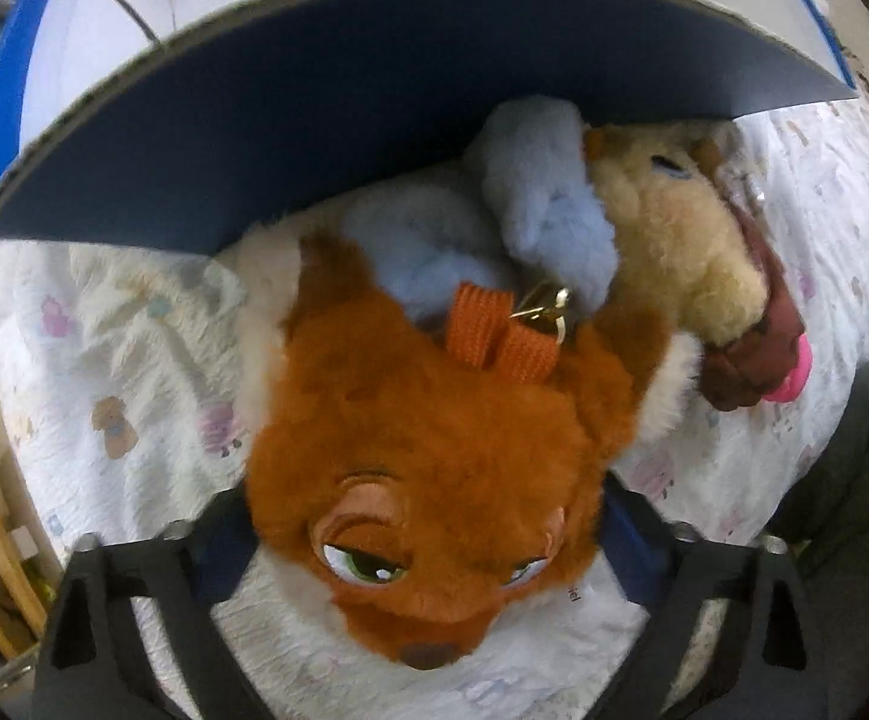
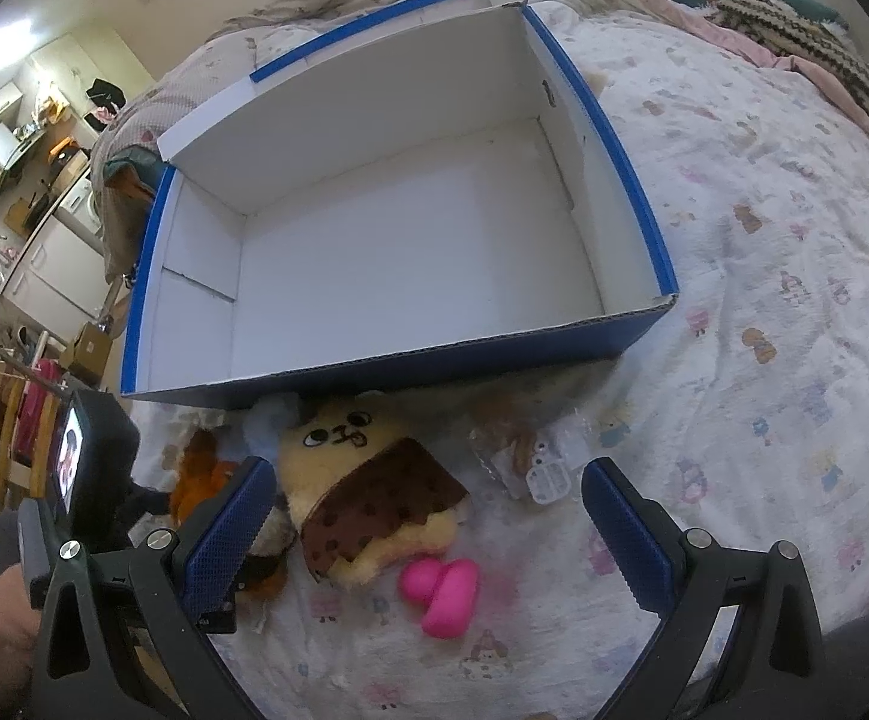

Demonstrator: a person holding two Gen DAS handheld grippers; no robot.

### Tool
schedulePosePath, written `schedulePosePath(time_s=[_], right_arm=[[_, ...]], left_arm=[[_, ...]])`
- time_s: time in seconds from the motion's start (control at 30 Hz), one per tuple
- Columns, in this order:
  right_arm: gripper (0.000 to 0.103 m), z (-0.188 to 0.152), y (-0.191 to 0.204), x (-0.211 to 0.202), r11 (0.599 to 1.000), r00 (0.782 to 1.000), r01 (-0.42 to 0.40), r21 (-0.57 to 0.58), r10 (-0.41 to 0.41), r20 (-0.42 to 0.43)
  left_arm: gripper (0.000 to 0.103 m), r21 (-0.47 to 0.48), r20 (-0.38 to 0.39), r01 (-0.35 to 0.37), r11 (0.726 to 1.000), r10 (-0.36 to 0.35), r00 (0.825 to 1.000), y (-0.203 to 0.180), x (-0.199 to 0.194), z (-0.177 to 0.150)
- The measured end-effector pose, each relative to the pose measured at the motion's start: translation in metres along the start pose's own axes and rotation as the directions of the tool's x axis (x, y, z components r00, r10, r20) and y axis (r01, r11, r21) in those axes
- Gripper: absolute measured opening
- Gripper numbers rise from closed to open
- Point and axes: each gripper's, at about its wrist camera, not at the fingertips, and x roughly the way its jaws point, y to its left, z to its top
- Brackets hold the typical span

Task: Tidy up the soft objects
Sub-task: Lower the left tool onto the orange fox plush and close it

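Left gripper clamped on orange fox plush, just beside blue cardboard box on printed bedsheet. Right gripper spread wide over cream plush.

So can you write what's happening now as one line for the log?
left gripper: around fox plush | right gripper: open above cream plush | box: empty
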Motion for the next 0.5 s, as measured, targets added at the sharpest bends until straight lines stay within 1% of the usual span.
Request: schedulePosePath(time_s=[0.07,0.17,0.23,0.3,0.33,0.37,0.43,0.5], right_arm=[[0.103,0.001,0.000,0.000,1.000,1.000,-0.001,0.003,0.001,0.001],[0.103,0.001,0.002,0.000,1.000,1.000,-0.003,0.001,0.003,0.003],[0.103,0.001,0.001,0.001,1.000,1.000,0.000,0.000,0.000,0.001],[0.103,0.000,0.001,0.001,1.000,1.000,0.003,0.002,-0.003,-0.002],[0.103,0.001,0.001,0.002,1.000,1.000,0.002,0.003,-0.002,-0.003],[0.103,0.001,0.001,0.002,1.000,1.000,-0.002,0.004,0.002,-0.006],[0.103,0.004,-0.001,0.004,0.999,0.999,-0.031,0.018,0.032,-0.027],[0.103,0.008,-0.007,0.007,0.996,0.996,-0.078,0.051,0.080,-0.040]], left_arm=[[0.081,-0.004,0.019,0.003,1.000,-0.002,1.000,-0.001,-0.003,0.001],[0.079,-0.018,0.036,0.014,1.000,-0.013,0.999,-0.001,-0.007,-0.005],[0.078,-0.045,0.066,0.019,0.999,-0.016,0.998,0.001,-0.014,-0.012],[0.077,-0.103,0.107,0.015,0.995,-0.004,0.994,0.010,-0.021,-0.017],[0.077,-0.120,0.114,0.023,0.993,-0.009,0.993,0.011,-0.023,-0.023],[0.077,-0.156,0.124,0.032,0.987,-0.012,0.992,0.016,-0.025,-0.027],[0.077,-0.207,0.135,0.035,0.978,-0.007,0.991,0.022,-0.031,-0.038],[0.077,-0.302,0.136,0.057,0.952,-0.016,0.991,0.033,-0.026,-0.048]])
